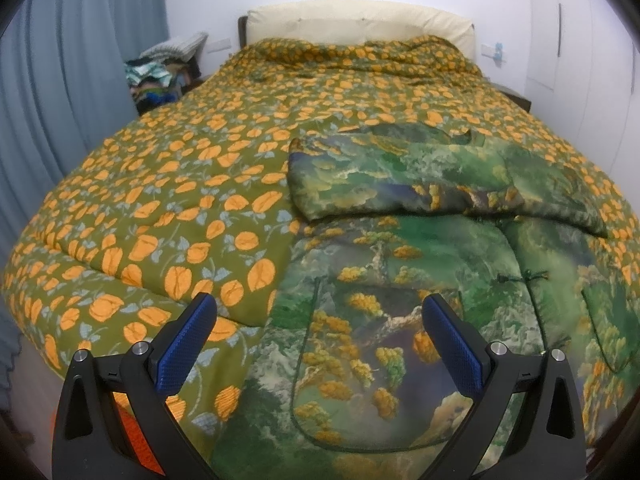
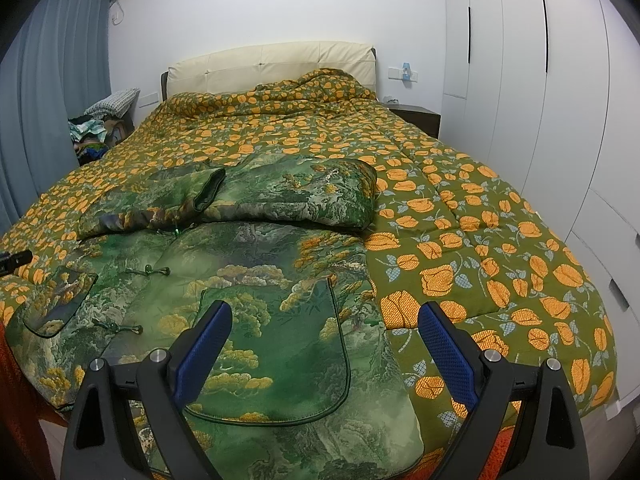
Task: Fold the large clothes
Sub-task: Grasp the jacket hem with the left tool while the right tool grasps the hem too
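Quilted green jacket [image 2: 256,276], sleeves folded, on puffy duvet [image 2: 480,240]; both claws [image 1: 318,344] [image 2: 324,344] apart, empty.

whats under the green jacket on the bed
The green jacket lies on the orange-flowered quilt, its sleeves folded across its upper part. The quilt shows all around it; whatever lies beneath jacket or quilt is covered.
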A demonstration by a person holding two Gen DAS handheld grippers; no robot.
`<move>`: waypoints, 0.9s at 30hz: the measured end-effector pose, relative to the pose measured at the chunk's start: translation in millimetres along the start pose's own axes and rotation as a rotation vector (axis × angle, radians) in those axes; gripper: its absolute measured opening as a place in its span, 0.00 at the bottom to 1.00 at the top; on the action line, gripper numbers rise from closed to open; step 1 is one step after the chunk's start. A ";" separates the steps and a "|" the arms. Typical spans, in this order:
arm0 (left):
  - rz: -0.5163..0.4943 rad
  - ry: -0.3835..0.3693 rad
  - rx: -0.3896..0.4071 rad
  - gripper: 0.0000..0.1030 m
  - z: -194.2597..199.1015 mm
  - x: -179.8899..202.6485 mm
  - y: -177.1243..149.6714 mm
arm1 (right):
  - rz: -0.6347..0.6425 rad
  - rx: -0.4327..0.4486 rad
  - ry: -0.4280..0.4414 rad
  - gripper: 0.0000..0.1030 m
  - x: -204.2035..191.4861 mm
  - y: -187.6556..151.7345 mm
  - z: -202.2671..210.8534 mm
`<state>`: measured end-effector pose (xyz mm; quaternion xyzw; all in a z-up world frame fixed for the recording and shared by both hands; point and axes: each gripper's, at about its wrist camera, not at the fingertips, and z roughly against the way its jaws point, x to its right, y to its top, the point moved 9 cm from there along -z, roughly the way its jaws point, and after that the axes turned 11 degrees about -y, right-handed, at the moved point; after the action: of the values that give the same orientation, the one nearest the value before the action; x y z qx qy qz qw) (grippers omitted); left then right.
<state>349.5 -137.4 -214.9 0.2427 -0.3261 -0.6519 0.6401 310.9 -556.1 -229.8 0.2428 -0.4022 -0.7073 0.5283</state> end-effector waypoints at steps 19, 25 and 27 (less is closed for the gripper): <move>0.149 -0.296 -0.546 0.98 -29.8 -22.7 -108.9 | -0.072 -0.736 0.332 0.90 29.9 -79.5 -60.0; 0.149 -0.273 -0.597 0.65 -13.3 -28.5 -115.9 | -0.015 -0.805 0.366 0.54 5.0 -90.5 -67.9; 0.126 -0.248 -0.613 0.45 -3.9 -33.1 -114.7 | 0.028 -0.799 0.363 0.40 1.0 -88.0 -63.5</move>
<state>276.8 -108.6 -305.2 -0.0630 -0.2046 -0.7032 0.6780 310.8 -566.5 -337.8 0.1343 -0.0012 -0.7461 0.6522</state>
